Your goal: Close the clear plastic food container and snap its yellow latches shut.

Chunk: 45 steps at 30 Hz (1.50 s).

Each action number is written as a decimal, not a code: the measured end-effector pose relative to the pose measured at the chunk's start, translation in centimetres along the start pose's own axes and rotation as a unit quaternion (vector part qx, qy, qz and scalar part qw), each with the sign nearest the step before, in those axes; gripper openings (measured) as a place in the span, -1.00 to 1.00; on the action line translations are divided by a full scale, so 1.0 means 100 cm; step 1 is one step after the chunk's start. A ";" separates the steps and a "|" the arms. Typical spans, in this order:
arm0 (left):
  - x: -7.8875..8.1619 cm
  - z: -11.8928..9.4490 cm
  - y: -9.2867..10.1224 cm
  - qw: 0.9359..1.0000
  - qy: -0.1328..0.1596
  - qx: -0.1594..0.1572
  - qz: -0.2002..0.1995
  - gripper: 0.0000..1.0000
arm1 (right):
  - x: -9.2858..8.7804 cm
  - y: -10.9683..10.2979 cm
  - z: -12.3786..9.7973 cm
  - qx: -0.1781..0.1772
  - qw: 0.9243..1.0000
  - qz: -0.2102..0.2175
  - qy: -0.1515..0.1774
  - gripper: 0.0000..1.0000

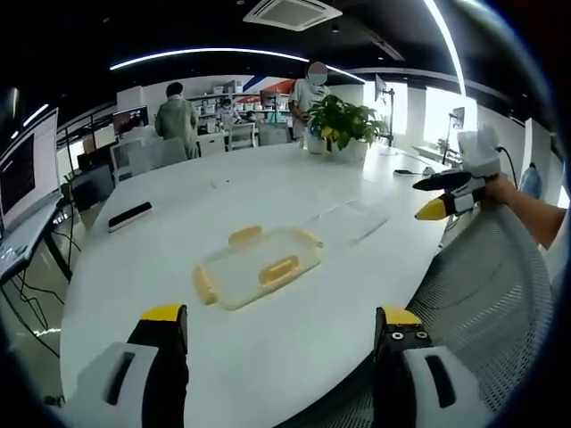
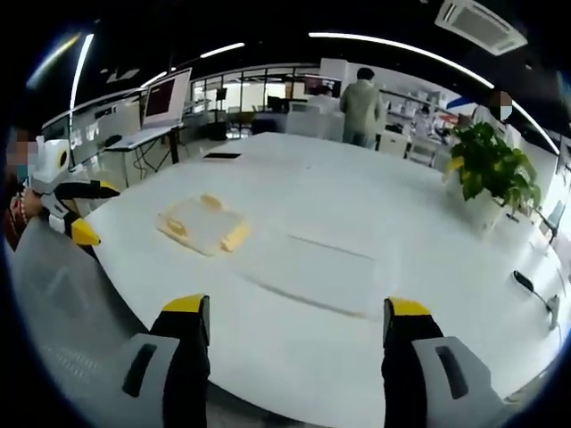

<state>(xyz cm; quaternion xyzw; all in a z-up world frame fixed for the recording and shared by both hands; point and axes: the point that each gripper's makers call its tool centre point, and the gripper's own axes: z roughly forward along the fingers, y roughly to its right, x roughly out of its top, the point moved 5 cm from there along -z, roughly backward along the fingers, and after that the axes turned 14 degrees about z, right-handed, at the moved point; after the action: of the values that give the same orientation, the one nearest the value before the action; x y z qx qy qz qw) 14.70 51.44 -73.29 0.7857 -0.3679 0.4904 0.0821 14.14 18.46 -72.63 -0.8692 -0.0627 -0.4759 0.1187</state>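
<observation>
On the white table the clear container lay flat, its yellow latches sticking out. Both the left gripper and right gripper hung back, jaws apart, holding nothing. Approaching opposite latches squarely seemed best.

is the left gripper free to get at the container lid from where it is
Probably yes. The left gripper is open and points straight at the clear container with yellow latches, with bare white table between them. The right gripper is off to the side, not in the way.
</observation>
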 end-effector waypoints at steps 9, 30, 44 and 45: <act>0.002 -0.001 0.002 1.000 0.002 -0.002 -0.004 0.66 | 0.001 0.002 0.001 -0.005 1.000 0.007 0.004 0.99; 0.002 -0.002 0.002 0.998 0.002 -0.018 -0.053 0.82 | -0.002 0.002 0.000 -0.010 1.000 0.007 -0.015 0.92; 0.015 0.007 -0.040 0.991 0.004 -0.107 0.075 0.98 | 0.027 -0.029 0.012 0.115 0.991 -0.070 -0.012 0.97; 0.018 0.008 -0.045 0.991 0.004 -0.111 0.076 0.98 | 0.033 -0.032 0.015 0.128 0.988 -0.084 -0.006 0.99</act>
<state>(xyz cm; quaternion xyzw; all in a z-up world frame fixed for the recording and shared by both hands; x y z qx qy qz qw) 18.67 53.33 -71.19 0.7394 -0.4789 0.4543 0.1326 16.44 21.98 -70.20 -0.8412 -0.1962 -0.4673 0.1885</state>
